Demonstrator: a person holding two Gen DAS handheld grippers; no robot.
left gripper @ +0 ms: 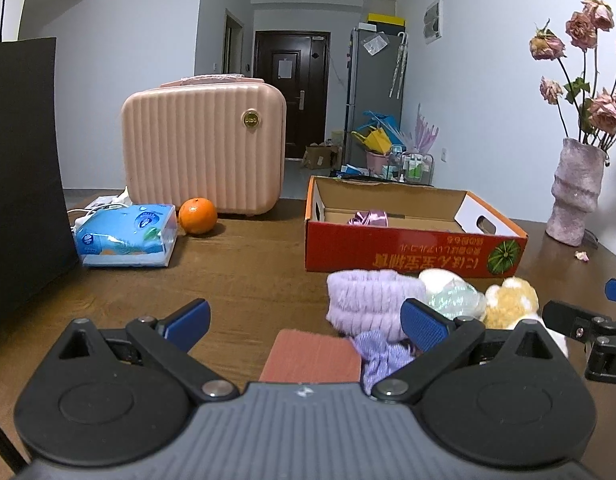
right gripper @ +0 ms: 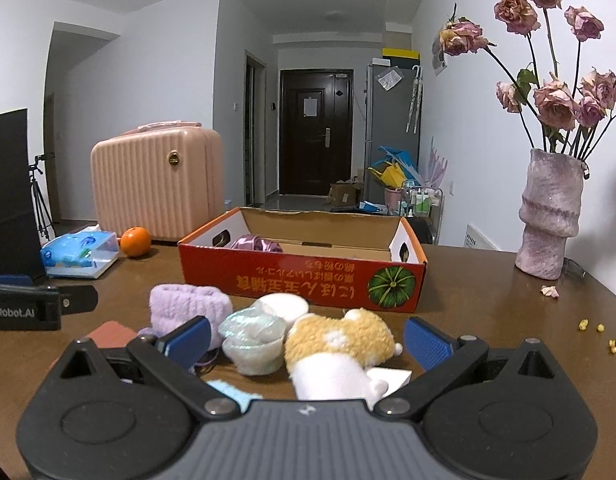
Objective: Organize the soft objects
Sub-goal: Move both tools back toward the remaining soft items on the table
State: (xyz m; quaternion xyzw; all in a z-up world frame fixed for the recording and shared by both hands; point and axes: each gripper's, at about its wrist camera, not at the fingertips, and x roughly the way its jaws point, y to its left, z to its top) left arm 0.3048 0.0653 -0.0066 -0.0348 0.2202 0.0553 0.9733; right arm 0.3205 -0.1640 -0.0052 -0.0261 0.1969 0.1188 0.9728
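Farthest to the left of the left gripper (left gripper: pixel 306 322), a blue tissue pack (left gripper: pixel 126 235) and an orange (left gripper: pixel 197 215) are seen on the wooden table (left gripper: pixel 244 280), in front of a pink ribbed case (left gripper: pixel 204 152). The left gripper's jaws are spread wide, with nothing held; a reddish-brown block (left gripper: pixel 313 358) lies between them, close to the body. Just ahead of its right finger, a fluffy lilac band (left gripper: pixel 373 300) is found, with a crumpled purple cloth (left gripper: pixel 383 354) beside the block. Beyond these, the red cardboard box (left gripper: pixel 411 250) stands open, and a shiny pink fabric piece (left gripper: pixel 367 218) is seen inside it. From the right gripper (right gripper: pixel 308 340), whose jaws are likewise spread and empty, a pale iridescent soft item (right gripper: pixel 254 340) and a yellow-and-white plush toy (right gripper: pixel 339 344) are framed between the fingers, touching one another. To the far right, a rough pink vase (right gripper: pixel 549 216) with dried roses (right gripper: pixel 555 96) is set on the table.
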